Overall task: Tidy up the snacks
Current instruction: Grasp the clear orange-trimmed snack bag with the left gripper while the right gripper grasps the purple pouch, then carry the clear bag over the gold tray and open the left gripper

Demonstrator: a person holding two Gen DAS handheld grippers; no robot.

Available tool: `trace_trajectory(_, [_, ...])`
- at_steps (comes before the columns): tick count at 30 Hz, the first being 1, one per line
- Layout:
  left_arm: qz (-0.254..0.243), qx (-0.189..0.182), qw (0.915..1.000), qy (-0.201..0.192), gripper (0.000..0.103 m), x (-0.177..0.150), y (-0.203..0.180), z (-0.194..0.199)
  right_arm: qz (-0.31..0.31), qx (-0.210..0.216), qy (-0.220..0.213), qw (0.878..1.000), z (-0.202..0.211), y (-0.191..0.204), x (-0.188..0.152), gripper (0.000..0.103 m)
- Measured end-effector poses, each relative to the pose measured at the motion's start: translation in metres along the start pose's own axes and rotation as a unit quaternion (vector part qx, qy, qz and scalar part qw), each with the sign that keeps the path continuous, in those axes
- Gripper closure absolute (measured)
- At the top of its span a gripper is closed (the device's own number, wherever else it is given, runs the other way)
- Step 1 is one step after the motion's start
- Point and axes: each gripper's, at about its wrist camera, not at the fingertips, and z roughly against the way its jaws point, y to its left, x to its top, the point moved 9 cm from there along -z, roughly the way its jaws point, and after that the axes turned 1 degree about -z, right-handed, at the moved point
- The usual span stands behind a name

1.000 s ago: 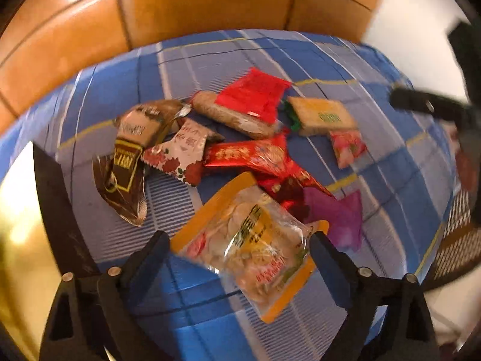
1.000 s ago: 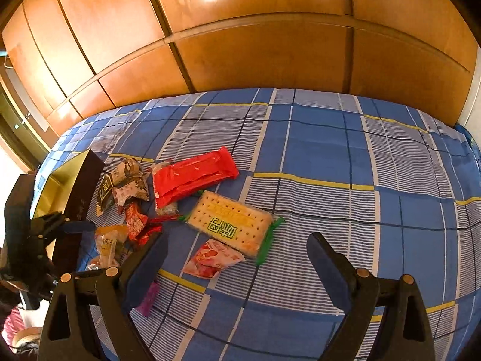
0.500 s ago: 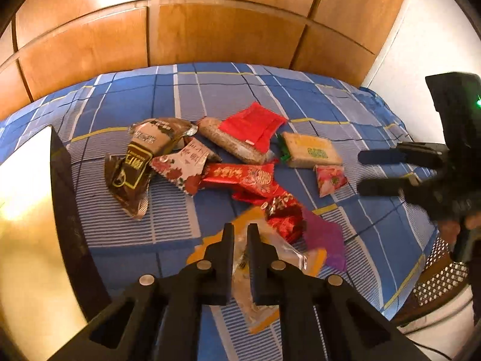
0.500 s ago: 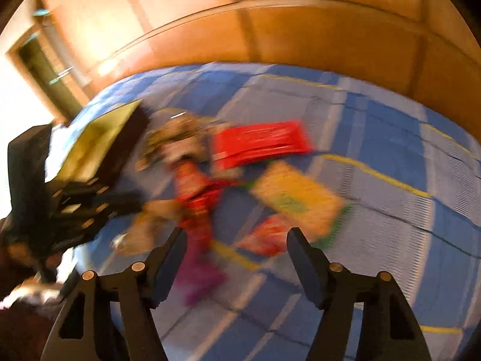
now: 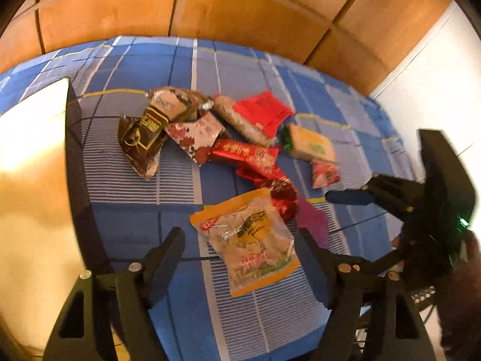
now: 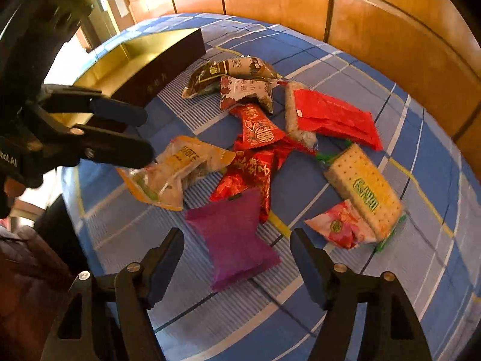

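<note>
Snack packets lie in a heap on the blue checked cloth (image 5: 144, 210). My left gripper (image 5: 240, 252) hangs over an orange-edged clear packet (image 5: 249, 240), which lies flat on the cloth in front of the tips; the jaws are opening and the pads stay off it. In the right wrist view the same gripper (image 6: 144, 132) comes in from the left, its lower tip by that packet (image 6: 174, 174). My right gripper (image 6: 237, 252) is opening over a purple packet (image 6: 234, 234) on the cloth, not pressing it.
A black box with a gold inside (image 5: 78, 180) stands at the left (image 6: 168, 60). Around lie a brown packet (image 5: 144, 138), a flat red packet (image 6: 333, 117), a cracker pack (image 6: 363, 186), a small pink packet (image 6: 339, 225) and red wrappers (image 6: 252, 168). Wooden panels stand behind.
The left jaws went from spread to shut over the orange-edged packet and stand apart again. The right gripper swung left and down across the heap to above the purple packet.
</note>
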Motion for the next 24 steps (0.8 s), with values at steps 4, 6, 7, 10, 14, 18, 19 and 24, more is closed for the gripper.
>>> trace_trajectory(4, [0.015, 0.003, 0.9995, 0.026, 0.027, -0.002, -0.005, -0.022, 0.038, -0.008, 0.027, 0.999, -0.018, 0.009, -0.005, 0.066])
trace_trajectory(6, [0.033, 0.003, 0.999, 0.031, 0.026, -0.001, -0.004, -0.03, 0.033, -0.01, 0.027, 0.999, -0.018, 0.006, -0.004, 0.067])
trace_trajectory(7, [0.035, 0.007, 0.9988, 0.032, 0.028, -0.001, -0.003, -0.033, 0.027, -0.007, 0.028, 0.999, -0.017, 0.004, -0.004, 0.067])
trace_trajectory(10, [0.006, 0.029, 0.9989, 0.036, 0.039, -0.006, -0.006, -0.04, 0.006, 0.003, 0.04, 0.999, -0.019, -0.004, -0.005, 0.067])
trace_trajectory(14, [-0.037, 0.019, 0.9989, 0.02, 0.064, -0.01, -0.021, -0.035, -0.026, 0.03, 0.05, 0.998, -0.02, -0.017, -0.003, 0.066])
trace_trajectory(18, [-0.035, 0.011, 0.9993, 0.004, 0.07, -0.013, -0.019, -0.026, -0.021, 0.026, 0.047, 0.998, -0.02, -0.021, -0.002, 0.066])
trace_trajectory(19, [-0.038, 0.013, 0.9992, -0.007, 0.07, -0.013, -0.017, -0.019, -0.021, 0.026, 0.045, 0.998, -0.018, -0.019, -0.007, 0.066])
trace_trajectory(24, [-0.033, 0.0, 0.9978, -0.058, 0.07, -0.006, -0.013, 0.023, -0.015, 0.018, 0.039, 0.999, -0.017, -0.013, -0.011, 0.066])
